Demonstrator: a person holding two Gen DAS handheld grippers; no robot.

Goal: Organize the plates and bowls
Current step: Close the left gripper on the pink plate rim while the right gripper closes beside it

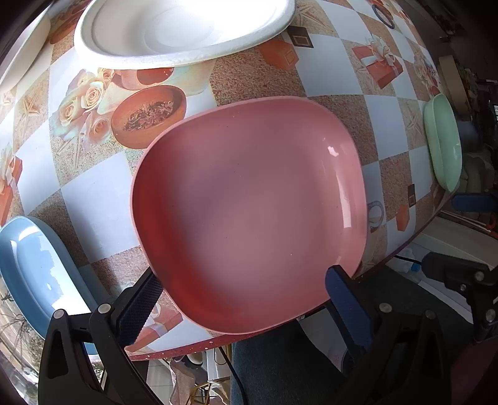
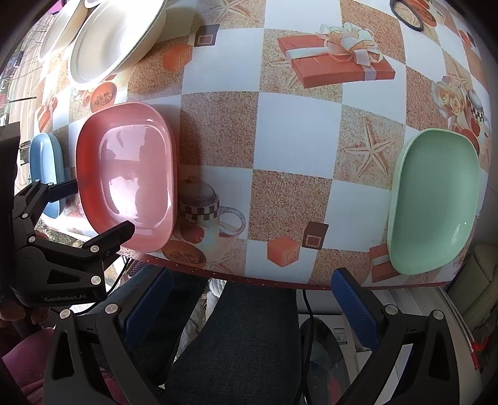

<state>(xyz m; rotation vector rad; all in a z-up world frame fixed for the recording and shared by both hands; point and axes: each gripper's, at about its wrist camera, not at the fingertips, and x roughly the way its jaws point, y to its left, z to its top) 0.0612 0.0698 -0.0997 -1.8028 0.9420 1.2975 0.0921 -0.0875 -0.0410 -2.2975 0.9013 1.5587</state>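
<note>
A pink plate [image 1: 249,199] lies on the patterned table [image 1: 93,193] near its front edge. My left gripper [image 1: 242,302] is open wide, with one finger on each side of the plate's near end. In the right wrist view the same gripper [image 2: 99,205] straddles the pink plate [image 2: 130,168] from the left. I cannot tell whether its fingers touch the rim. My right gripper [image 2: 252,302] is open and holds nothing, just off the table's front edge. A green plate [image 2: 435,199] sits at the right end and a blue plate [image 2: 45,174] at the left end. Stacked white bowls [image 2: 115,40] stand at the far left.
The white bowls [image 1: 180,31] are just beyond the pink plate. The blue plate [image 1: 34,258] and green plate [image 1: 443,143] flank it. A black ring [image 2: 407,15] lies at the far right. A person's legs in dark trousers [image 2: 249,342] are below the table edge [image 2: 249,278].
</note>
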